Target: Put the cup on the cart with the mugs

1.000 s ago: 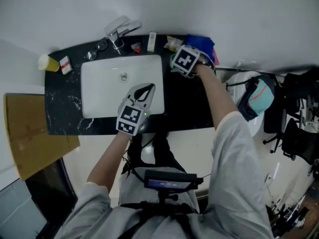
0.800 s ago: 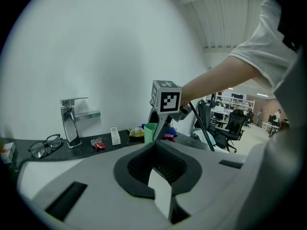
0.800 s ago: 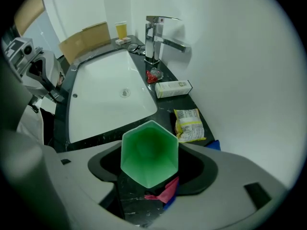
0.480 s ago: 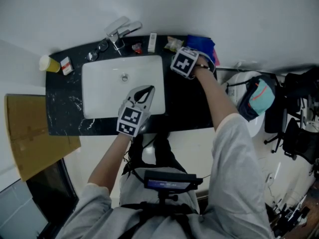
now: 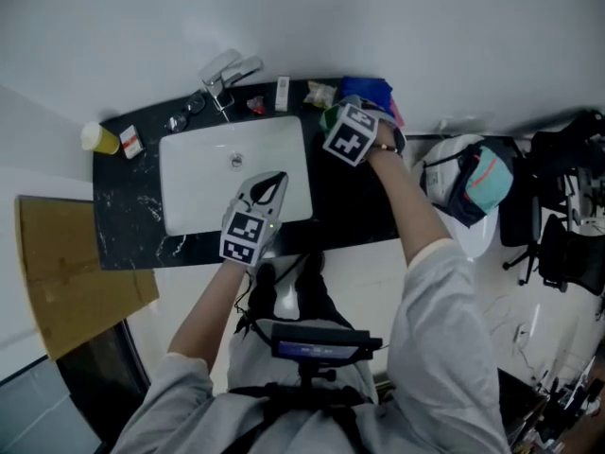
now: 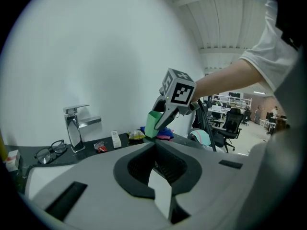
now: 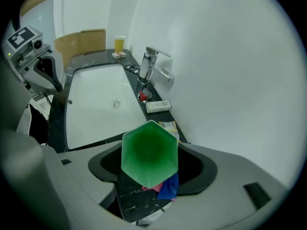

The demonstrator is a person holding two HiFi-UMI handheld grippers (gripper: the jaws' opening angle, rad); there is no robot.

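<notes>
A yellow cup (image 5: 98, 138) stands at the far left corner of the black marbled counter (image 5: 123, 225), and a chrome tap (image 5: 225, 72) stands behind the white rectangular basin (image 5: 203, 183). The left gripper (image 5: 274, 176) hangs over the basin's near right part, its jaws pressed together on nothing. Right of the basin, toward the far edge, the right gripper (image 5: 337, 121) clamps the green hexagonal plastic cup (image 7: 149, 152) over a blue and pink cloth (image 7: 165, 188).

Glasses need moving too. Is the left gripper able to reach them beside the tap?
Probably yes: the left gripper is empty over the sink, and nothing stands between it and the glasses.
</notes>
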